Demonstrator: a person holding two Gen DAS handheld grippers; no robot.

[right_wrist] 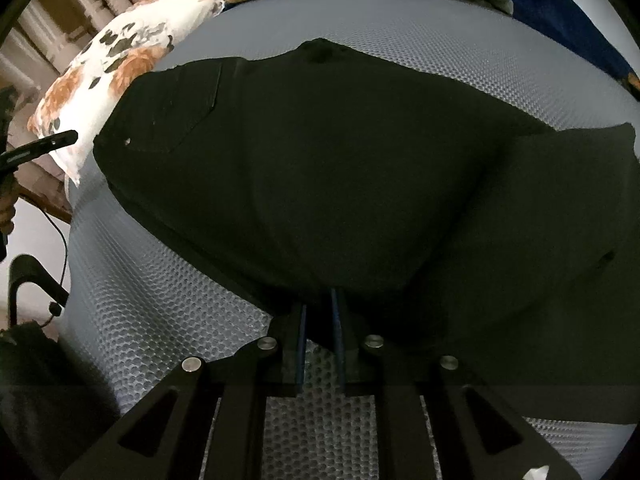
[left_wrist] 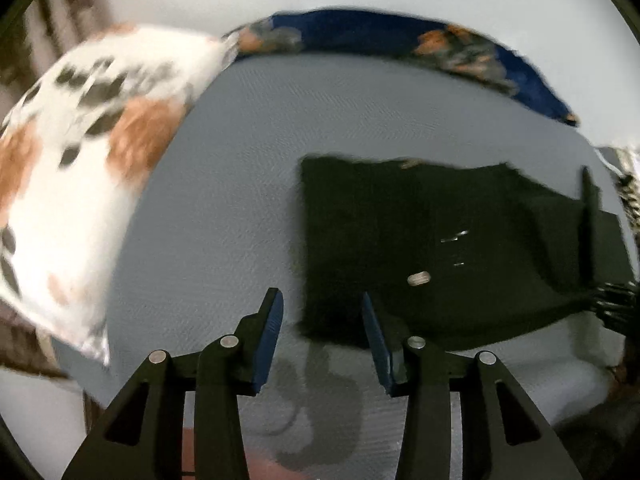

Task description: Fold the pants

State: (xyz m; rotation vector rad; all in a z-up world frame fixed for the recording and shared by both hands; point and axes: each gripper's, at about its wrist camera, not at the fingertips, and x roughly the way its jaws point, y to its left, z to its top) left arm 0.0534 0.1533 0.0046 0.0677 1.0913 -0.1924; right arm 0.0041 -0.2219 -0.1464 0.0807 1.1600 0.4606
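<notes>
Pinching black pants point(right_wrist: 320, 184) edge: right gripper point(right_wrist: 320, 312) (left gripper point(left_wrist: 322, 312) empty).

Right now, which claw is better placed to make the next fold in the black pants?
The right claw: its tips sit at the near edge of the pants, fabric between them. The left claw hangs open above the bed, holding nothing.

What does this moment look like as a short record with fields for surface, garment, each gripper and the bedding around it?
surface: grey textured mattress cover
garment: black pants, folded over, lying on the surface
left gripper: open, nothing between the fingers, beside the pants' edge
right gripper: fingers close together at the near edge of the pants; grip unclear
pillow: white with orange and dark print, left of the pants
blanket: dark blue, floral, at the far edge
</notes>
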